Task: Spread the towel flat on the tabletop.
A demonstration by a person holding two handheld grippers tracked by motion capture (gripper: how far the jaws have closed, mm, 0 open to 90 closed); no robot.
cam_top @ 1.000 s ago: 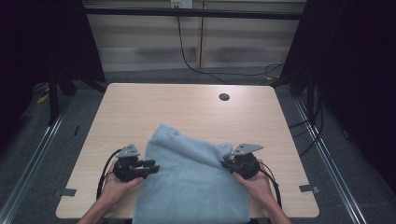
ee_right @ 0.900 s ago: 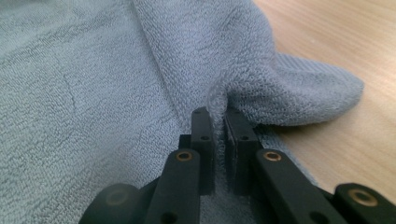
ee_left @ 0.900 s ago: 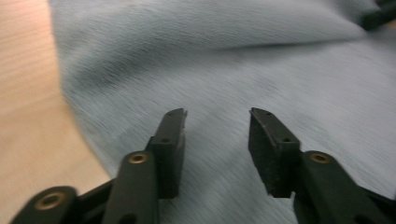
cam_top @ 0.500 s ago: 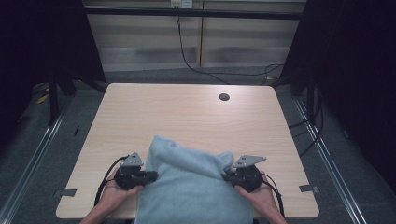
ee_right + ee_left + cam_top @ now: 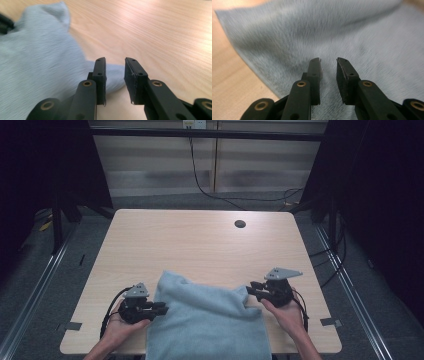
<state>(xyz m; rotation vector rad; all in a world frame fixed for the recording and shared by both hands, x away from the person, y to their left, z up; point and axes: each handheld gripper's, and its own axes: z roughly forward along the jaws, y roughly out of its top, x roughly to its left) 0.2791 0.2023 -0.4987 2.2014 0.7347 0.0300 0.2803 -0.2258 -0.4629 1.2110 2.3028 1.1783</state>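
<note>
My left gripper [image 5: 159,309] and right gripper [image 5: 251,292], jaws just opening and released, flank the soft light-blue fleece towel [image 5: 207,322] at the pale wooden table's [image 5: 200,245] near edge; beyond the towel, a dark round grommet [image 5: 240,224].

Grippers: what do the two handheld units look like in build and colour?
Both the left gripper and right gripper are black, each topped by a grey three-cornered plate, with a black cable trailing behind. Their flat black jaws hang on arms with brass-coloured rivets. The forearms show no sleeves.
</note>
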